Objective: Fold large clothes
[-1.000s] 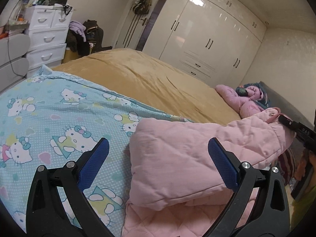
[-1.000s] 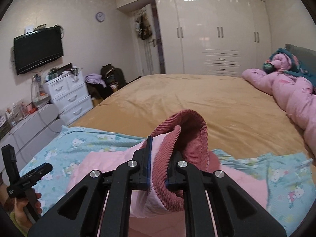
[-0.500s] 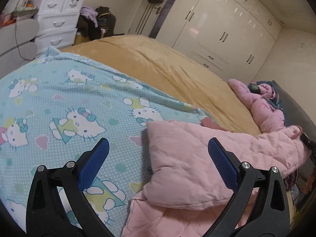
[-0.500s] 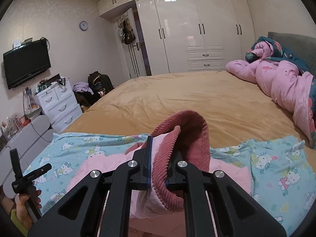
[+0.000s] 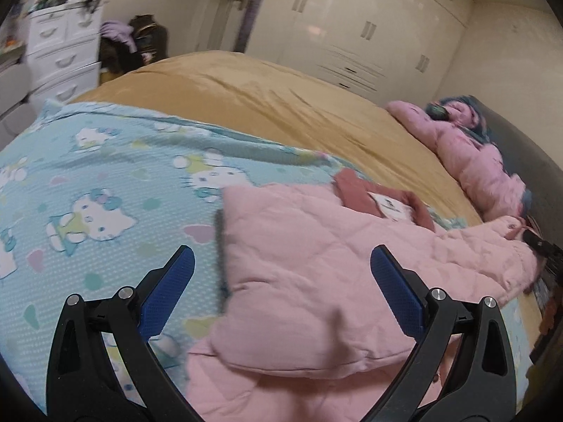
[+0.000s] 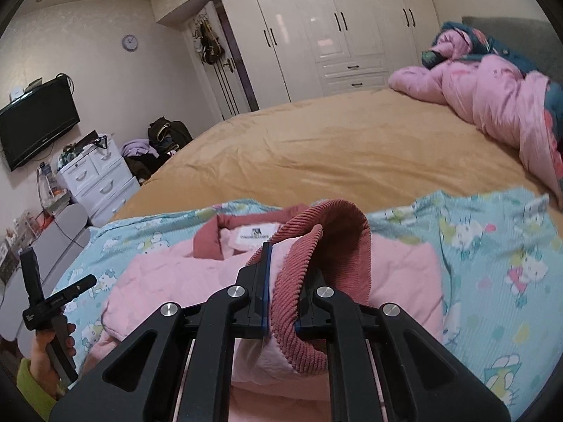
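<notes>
**Quilted pink jacket on a bed, one cuff held by the right gripper**

Left wrist view: the left gripper stands with its blue-padded jaws spread wide and nothing between the pads. It hangs above the pink quilted jacket, which lies on a light-blue cartoon-cat blanket spread over the near part of the bed. One padded sleeve is laid across the jacket's body, running toward the right edge of the frame. The jacket's dark-red collar lies at its far side, with a white label inside. Beyond the blanket stretches the mustard-yellow bedspread; a bundled pink duvet lies at the head of the bed, on the right.

Right wrist view: the right gripper is clenched on the jacket's dark-red corduroy cuff, which bulges up between and above the jaws. The jacket body lies flat beneath and beyond it, collar and label facing up. At lower left a hand in a yellow-green sleeve grips the handle of the other gripper. A white chest of drawers and a wall-mounted television stand at left, white wardrobes along the far wall.
</notes>
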{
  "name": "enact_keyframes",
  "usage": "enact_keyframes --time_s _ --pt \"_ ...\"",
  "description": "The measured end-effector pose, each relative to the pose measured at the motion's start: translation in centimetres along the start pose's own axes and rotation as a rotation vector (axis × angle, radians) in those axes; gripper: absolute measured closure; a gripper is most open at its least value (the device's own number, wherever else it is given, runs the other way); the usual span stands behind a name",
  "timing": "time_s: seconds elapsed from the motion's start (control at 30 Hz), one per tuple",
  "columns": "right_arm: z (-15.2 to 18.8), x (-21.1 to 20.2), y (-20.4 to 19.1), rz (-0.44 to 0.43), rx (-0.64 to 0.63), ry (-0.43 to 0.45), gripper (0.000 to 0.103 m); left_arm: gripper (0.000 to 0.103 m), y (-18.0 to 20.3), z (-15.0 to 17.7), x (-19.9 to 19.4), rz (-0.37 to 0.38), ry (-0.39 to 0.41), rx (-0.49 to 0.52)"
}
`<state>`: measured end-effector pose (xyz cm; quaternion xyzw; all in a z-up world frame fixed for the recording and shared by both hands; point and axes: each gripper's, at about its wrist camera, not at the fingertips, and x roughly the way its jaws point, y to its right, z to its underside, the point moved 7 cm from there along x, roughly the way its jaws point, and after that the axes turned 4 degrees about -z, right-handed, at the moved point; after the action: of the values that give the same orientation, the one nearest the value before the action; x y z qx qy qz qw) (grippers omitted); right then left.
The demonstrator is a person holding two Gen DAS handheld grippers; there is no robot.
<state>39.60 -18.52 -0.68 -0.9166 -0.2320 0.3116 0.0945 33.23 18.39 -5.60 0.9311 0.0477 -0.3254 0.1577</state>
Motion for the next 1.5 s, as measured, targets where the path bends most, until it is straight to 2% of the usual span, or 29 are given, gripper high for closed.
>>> enact_keyframes --time_s 0.17,0.3,0.37,0.53,0.73,0.77,0.9,0.93,1.07,1.23,1.33,1.4,1.5 --pt "1.6 0.5 1.4 -0.004 0.021 -0.024 0.094 0.009 2.3 0.6 0.7 0.035 -0.002 0.081" --pt "3.0 0.8 2.2 -0.002 0.039 -0.041 0.094 0.010 3.2 1.4 1.6 0.072 -0.032 0.084" --pt "3.5 0.9 2.5 -0.005 0.052 -0.051 0.094 0.018 3.8 1.7 2.2 0.091 -0.051 0.097" --pt "5.0 1.4 3.1 -0.009 0.079 -0.084 0.094 0.027 4.7 2.7 3.1 0.112 -0.096 0.117" --pt "6.2 1.2 3.2 -0.009 0.100 -0.113 0.090 0.029 4.8 3.7 4.0 0.094 -0.143 0.141" --pt "6.3 1.0 3.3 0.007 0.099 -0.116 0.086 0.029 4.8 3.8 4.2 0.092 -0.149 0.144" --pt "6.6 -0.6 3.6 0.064 0.087 -0.085 0.049 0.029 4.6 4.4 4.7 0.085 -0.179 0.146" --pt "6.5 -1.1 3.7 0.080 0.082 -0.069 0.046 0.029 4.6 4.5 4.8 0.081 -0.190 0.148" --pt "5.6 -2.2 3.0 0.111 0.046 -0.027 0.042 0.029 4.7 5.4 5.6 0.042 -0.214 0.185" --pt "4.0 -1.8 0.5 0.072 0.006 -0.009 0.038 0.028 4.2 6.2 6.4 0.025 -0.257 0.188" --pt "3.4 -0.5 -2.1 0.022 -0.031 -0.033 0.024 0.028 4.0 6.5 6.7 0.024 -0.268 0.185" --pt "3.4 1.2 -4.1 -0.011 -0.076 -0.077 0.023 0.028 4.0 6.6 6.8 0.022 -0.270 0.187" --pt "3.9 3.8 -6.0 -0.017 -0.116 -0.150 0.023 0.028 4.0 6.6 6.8 0.024 -0.270 0.186"
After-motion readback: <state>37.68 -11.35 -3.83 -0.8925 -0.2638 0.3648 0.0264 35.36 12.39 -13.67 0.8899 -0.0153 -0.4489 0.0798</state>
